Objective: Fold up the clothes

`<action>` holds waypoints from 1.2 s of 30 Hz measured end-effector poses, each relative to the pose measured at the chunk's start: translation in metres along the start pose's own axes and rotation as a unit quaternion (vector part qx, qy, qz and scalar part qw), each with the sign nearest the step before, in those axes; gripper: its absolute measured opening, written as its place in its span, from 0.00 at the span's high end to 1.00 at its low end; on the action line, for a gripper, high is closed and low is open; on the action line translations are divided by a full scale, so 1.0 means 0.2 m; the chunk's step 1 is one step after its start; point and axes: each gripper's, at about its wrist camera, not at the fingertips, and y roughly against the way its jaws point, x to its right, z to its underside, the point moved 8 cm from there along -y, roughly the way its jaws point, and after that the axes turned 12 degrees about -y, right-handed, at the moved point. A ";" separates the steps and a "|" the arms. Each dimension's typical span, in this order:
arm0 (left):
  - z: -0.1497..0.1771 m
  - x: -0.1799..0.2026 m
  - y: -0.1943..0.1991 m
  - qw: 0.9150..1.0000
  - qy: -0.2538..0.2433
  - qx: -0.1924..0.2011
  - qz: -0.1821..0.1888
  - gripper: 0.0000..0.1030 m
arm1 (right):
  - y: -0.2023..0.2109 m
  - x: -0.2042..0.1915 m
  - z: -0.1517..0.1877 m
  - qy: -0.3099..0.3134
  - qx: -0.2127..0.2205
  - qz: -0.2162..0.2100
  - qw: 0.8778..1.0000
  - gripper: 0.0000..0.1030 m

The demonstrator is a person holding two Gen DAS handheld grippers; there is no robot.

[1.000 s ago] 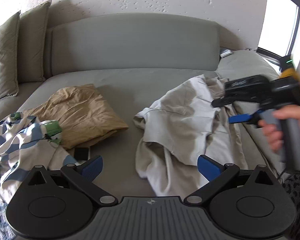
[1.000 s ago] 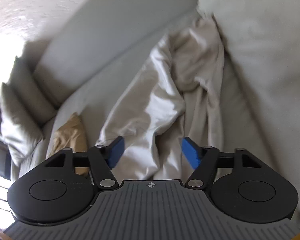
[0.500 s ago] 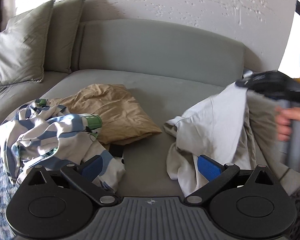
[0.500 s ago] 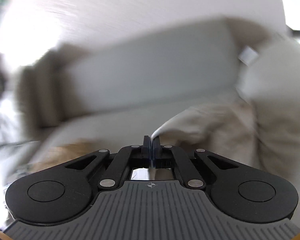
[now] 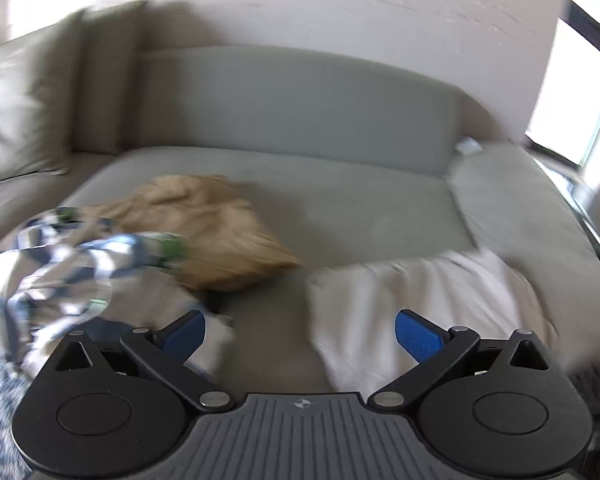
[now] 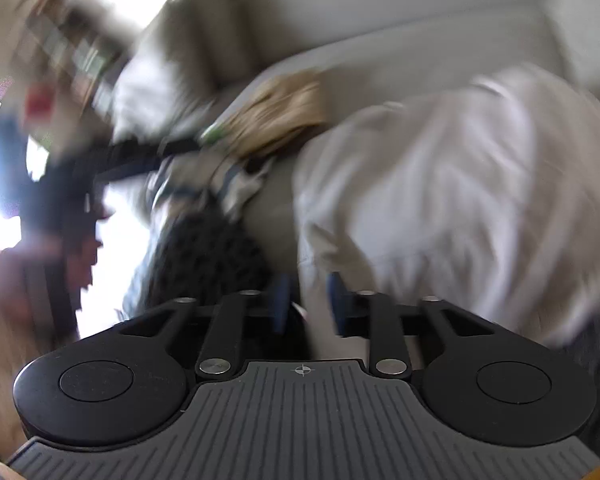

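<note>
A light grey garment [image 5: 420,304] lies spread on the sofa seat at the front right; it also fills the right of the right wrist view [image 6: 440,200]. My left gripper [image 5: 300,330] is open and empty, over the seat just left of that garment. My right gripper [image 6: 306,304] has its jaws a narrow gap apart, with an edge of the grey garment running between them; the view is blurred. A tan garment [image 5: 208,232] and a blue-and-white patterned garment [image 5: 80,272] lie at the left.
The grey sofa [image 5: 300,120] has cushions [image 5: 28,112] at the left and a raised side section [image 5: 512,200] at the right. A bright window [image 5: 580,92] is at the far right. A dark speckled rug [image 6: 204,252] lies below the seat edge.
The right gripper pulled the grey garment toward the seat's front and its jaws have parted from fully shut. The garment now lies flatter. Both views swung; the right gripper left the left wrist view.
</note>
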 end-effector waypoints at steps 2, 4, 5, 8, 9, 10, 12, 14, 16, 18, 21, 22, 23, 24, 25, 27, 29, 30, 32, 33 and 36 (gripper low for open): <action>0.01 0.14 -0.03 0.999 -0.043 -0.003 0.027 0.02 | 0.12 0.17 -0.04 -0.067 0.058 0.016 0.996 0.47; 0.02 0.26 -0.05 0.995 -0.084 -0.005 0.048 0.03 | 0.19 0.31 -0.12 -0.125 0.103 0.050 0.986 0.41; 0.02 0.31 -0.05 0.994 -0.099 -0.006 0.054 0.04 | 0.21 0.38 -0.14 -0.159 0.113 0.075 0.978 0.34; 0.02 0.37 -0.05 0.992 -0.110 -0.005 0.058 0.04 | 0.27 0.56 -0.18 -0.278 0.145 0.131 0.940 0.26; 0.02 0.37 -0.04 0.992 -0.109 -0.005 0.056 0.04 | 0.28 0.57 -0.20 -0.295 0.165 0.136 0.931 0.26; 0.02 0.37 -0.04 0.993 -0.108 -0.005 0.054 0.04 | 0.28 0.59 -0.22 -0.310 0.185 0.141 0.922 0.21; 0.02 0.34 -0.03 0.994 -0.104 -0.004 0.044 0.04 | 0.28 0.61 -0.27 -0.307 0.217 0.185 0.908 0.15; 0.02 0.32 -0.01 0.995 -0.096 -0.002 0.036 0.03 | 0.24 0.65 -0.31 -0.300 0.236 0.227 0.896 0.11; 0.02 0.29 -0.01 0.996 -0.085 -0.002 0.030 0.03 | 0.23 0.73 -0.36 -0.284 0.221 0.246 0.900 0.11; 0.01 0.26 -0.01 0.997 -0.074 -0.002 0.025 0.03 | 0.15 0.80 -0.40 -0.260 0.193 0.268 0.908 0.11; 0.01 0.20 -0.01 0.998 -0.058 -0.002 0.017 0.03 | 0.11 0.81 -0.44 -0.209 0.202 0.249 0.924 0.68; 0.01 0.17 -0.01 0.998 -0.053 -0.002 0.014 0.03 | 0.11 0.80 -0.46 -0.192 0.212 0.236 0.929 0.96; 0.00 0.15 -0.01 0.999 -0.048 -0.001 0.010 0.03 | 0.11 0.77 -0.48 -0.189 0.207 0.232 0.931 0.97; -0.01 0.13 -0.01 0.999 -0.042 0.000 0.006 0.03 | 0.12 0.75 -0.51 -0.186 0.203 0.227 0.934 0.97; -0.01 0.10 0.00 0.999 -0.036 0.002 0.003 0.03 | 0.13 0.72 -0.56 -0.182 0.207 0.210 0.938 0.97; -0.03 0.05 0.02 1.000 -0.024 0.009 -0.004 0.03 | 0.26 0.61 -0.72 -0.178 0.255 0.181 0.933 0.97; -0.05 -0.01 0.05 1.000 -0.012 0.021 -0.014 0.03 | 0.47 0.42 -0.93 -0.151 0.326 0.152 0.921 0.97; -0.06 -0.04 0.06 0.999 -0.001 0.029 -0.022 0.03 | 0.60 0.27 -1.04 -0.123 0.369 0.140 0.911 0.97; -0.10 -0.12 0.11 0.998 0.027 0.049 -0.038 0.03 | 0.89 -0.08 -1.18 -0.048 0.459 0.109 0.880 0.97; -0.11 -0.16 0.14 0.996 0.042 0.058 -0.049 0.03 | 1.03 -0.28 -1.22 0.000 0.502 0.091 0.860 0.97; -0.16 -0.29 0.23 0.989 0.087 0.084 -0.085 0.03 | 1.22 -0.85 -1.23 0.141 0.543 0.026 0.827 0.97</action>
